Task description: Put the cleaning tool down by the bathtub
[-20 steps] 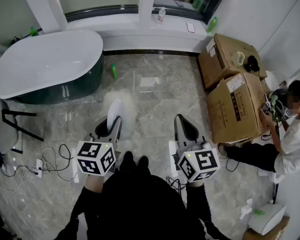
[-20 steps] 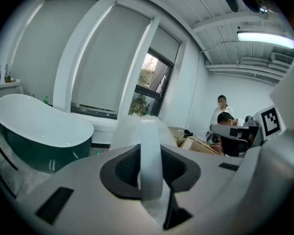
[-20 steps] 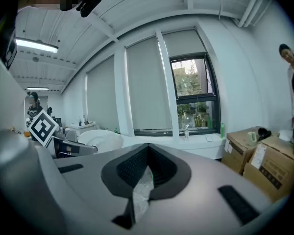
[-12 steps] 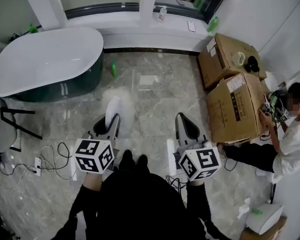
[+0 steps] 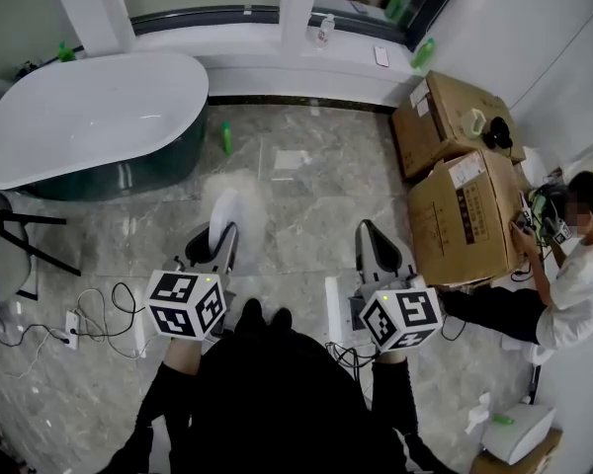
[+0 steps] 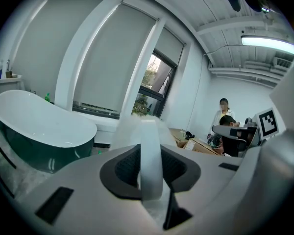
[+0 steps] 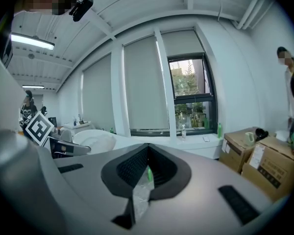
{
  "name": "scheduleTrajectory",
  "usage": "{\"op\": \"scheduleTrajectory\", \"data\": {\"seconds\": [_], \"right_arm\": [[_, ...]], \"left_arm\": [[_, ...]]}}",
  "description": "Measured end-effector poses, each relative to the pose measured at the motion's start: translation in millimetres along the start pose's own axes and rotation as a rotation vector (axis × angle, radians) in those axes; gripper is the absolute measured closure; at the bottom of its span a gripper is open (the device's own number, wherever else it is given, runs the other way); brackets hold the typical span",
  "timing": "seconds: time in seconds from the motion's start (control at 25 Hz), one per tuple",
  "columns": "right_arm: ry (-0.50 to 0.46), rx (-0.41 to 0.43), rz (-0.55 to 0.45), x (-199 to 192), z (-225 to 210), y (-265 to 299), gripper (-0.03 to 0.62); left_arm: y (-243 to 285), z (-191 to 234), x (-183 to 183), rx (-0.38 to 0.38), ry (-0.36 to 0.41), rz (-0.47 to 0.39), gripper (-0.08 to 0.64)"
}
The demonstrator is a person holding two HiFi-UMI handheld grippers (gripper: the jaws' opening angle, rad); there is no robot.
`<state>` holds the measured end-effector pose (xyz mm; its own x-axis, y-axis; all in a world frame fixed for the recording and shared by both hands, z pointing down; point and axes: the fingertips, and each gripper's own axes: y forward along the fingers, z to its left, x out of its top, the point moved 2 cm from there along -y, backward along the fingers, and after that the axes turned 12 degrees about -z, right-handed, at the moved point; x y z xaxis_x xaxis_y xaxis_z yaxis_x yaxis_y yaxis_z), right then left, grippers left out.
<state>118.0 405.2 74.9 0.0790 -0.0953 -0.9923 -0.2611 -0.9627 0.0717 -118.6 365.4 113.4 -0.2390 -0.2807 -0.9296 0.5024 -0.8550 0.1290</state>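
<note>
The cleaning tool (image 5: 222, 215) is a white fluffy duster on a flat white handle (image 6: 150, 170). My left gripper (image 5: 217, 247) is shut on that handle and holds the tool out over the marble floor. The fluffy head (image 6: 137, 131) sticks up past the jaws in the left gripper view. The white bathtub (image 5: 89, 117) with dark green sides stands at the far left, well apart from the tool; it also shows in both gripper views as the bathtub (image 6: 39, 126) and the bathtub (image 7: 95, 140). My right gripper (image 5: 374, 237) is shut with nothing in it.
A green bottle (image 5: 225, 138) lies on the floor by the tub's right end. Cardboard boxes (image 5: 465, 205) and a seated person (image 5: 573, 265) are at the right. A black-legged chair (image 5: 20, 245) and cables with a power strip (image 5: 77, 326) are at the left.
My right gripper has drifted a little to the right and toward me. The left gripper still holds the tool in nearly the same place.
</note>
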Motion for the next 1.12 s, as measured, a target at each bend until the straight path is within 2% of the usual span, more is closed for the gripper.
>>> {"op": "scheduleTrajectory", "data": {"seconds": [0.4,0.76,1.12], "right_arm": [[-0.031,-0.051,0.006,1,12,10,0.592],[-0.061,-0.023,-0.001,6,13,35,0.594],[-0.044,0.014,-0.002,9,-4,79,0.594]], "left_arm": [[-2,21,1,-0.023,0.016,0.005,0.465],[13,20,6,-0.035,0.018,-0.023,0.465],[45,27,7,0.014,0.027,-0.014,0.465]]}}
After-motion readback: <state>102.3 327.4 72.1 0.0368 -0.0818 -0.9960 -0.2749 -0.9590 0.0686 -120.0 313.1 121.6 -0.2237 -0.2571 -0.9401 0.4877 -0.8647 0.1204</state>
